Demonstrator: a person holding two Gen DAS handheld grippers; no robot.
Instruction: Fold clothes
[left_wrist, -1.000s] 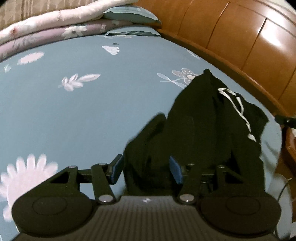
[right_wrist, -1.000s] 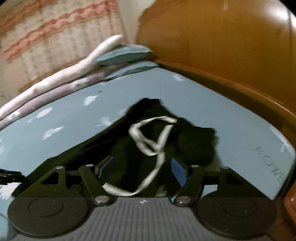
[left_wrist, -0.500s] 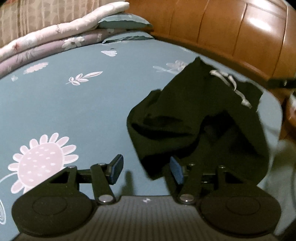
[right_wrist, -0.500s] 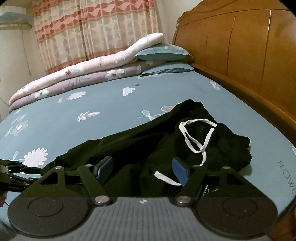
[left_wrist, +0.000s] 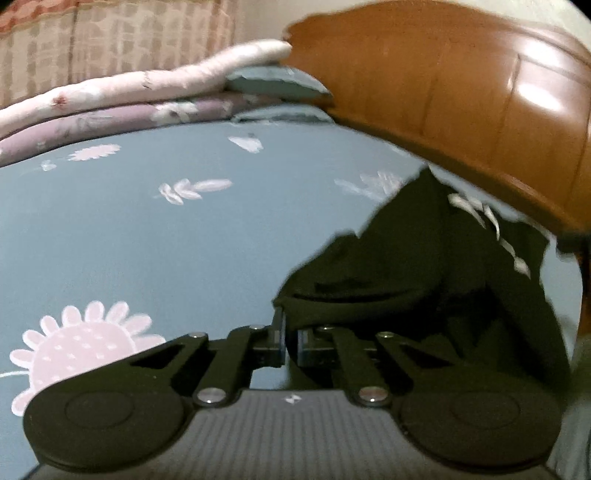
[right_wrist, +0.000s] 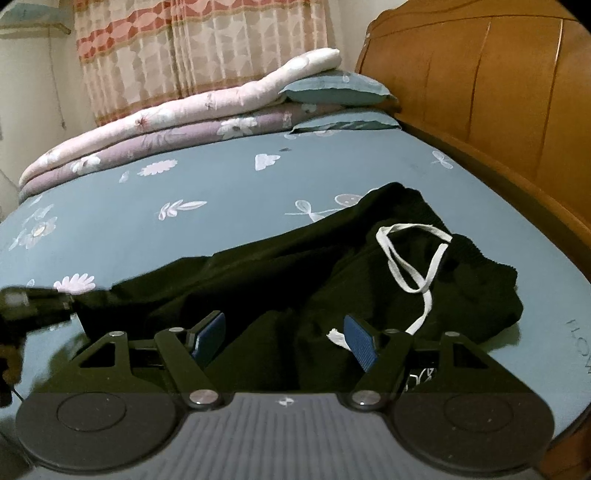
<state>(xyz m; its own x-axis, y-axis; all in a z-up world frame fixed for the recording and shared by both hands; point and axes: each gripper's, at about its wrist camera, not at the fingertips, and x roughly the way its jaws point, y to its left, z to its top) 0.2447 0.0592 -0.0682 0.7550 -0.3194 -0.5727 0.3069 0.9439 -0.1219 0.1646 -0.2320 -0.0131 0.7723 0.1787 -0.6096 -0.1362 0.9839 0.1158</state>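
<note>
A black pair of drawstring trousers (left_wrist: 406, 266) lies crumpled on the blue flowered bed sheet (left_wrist: 147, 240). My left gripper (left_wrist: 290, 343) is closing to shut, its pads pinching the near left edge of the cloth. In the right wrist view the same trousers (right_wrist: 295, 266) spread across the sheet, with the white drawstring (right_wrist: 413, 258) looped on top. My right gripper (right_wrist: 284, 336) hovers open just over the near side of the trousers, nothing pressed between its blue pads. The drawstring's loose end lies by its right finger. The left gripper (right_wrist: 55, 306) shows blurred at the trousers' left end.
A wooden headboard (right_wrist: 517, 92) runs along the right side of the bed. Folded pink and purple quilts (right_wrist: 184, 118) and a blue pillow (right_wrist: 332, 88) are stacked at the far end, with a patterned curtain (right_wrist: 203, 48) behind. Bare sheet stretches left of the trousers.
The left gripper's jaws went from wide apart to shut on the trousers' edge. The right gripper swung back, so the whole garment shows, and it stays open.
</note>
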